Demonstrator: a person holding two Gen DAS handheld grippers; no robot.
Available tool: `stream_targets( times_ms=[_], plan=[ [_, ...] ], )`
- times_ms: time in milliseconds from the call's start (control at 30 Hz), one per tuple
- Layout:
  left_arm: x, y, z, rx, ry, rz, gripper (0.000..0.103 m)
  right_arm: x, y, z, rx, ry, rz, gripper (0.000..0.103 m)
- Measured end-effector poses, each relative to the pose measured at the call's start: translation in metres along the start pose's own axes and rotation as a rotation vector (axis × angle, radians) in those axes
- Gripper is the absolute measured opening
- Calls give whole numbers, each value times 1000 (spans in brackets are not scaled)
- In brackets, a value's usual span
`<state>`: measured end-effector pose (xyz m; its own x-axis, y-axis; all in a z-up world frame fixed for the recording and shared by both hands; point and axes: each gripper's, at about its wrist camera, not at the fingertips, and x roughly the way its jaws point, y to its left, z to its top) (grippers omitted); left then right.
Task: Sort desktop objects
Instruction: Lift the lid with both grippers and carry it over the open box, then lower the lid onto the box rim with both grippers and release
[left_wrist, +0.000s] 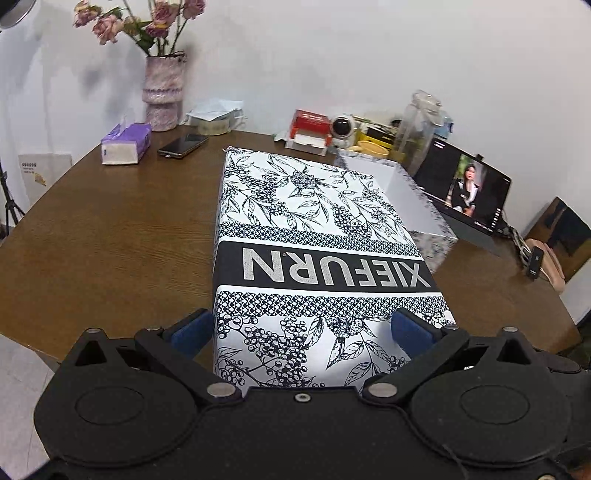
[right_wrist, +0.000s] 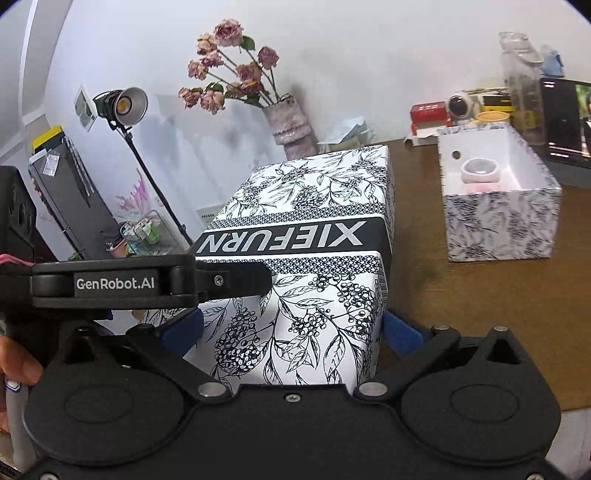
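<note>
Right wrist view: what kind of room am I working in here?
Probably a home desk used as a recording spot: a wooden table, a vase of dried roses, a studio light on a stand, and a screen playing video.

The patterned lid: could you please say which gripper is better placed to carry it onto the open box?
Right, probably: the open box sits on the right gripper side, while the left gripper grips the patterned lid on its other side.

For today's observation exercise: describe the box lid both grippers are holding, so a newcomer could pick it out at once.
Start at the brown wooden table. Near its middle, the box lid sits between the blue pads of the left gripper and the right gripper. Unlike the open box beside it, which shares its leaf-and-berry print, it carries a black band reading XIEFURN.
</note>
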<state>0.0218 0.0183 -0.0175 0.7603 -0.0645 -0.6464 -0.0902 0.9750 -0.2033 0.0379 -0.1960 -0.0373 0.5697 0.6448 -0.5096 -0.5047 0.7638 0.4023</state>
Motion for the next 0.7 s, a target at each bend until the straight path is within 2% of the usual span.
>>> stream_targets(
  times_ms=[67,433,700],
  plan=[
    [-4,-7,-2,-4,6,21,103,-9,-1,-2,6,-11,-11,103],
    [-10,-51,-6,51,-10,-51,103,-58,-20,-3,33,-82,-84,103],
    [-6,-74,-3,46,-28,-90,103,-82,-36,6,23,-114,-128,103]
  ],
)
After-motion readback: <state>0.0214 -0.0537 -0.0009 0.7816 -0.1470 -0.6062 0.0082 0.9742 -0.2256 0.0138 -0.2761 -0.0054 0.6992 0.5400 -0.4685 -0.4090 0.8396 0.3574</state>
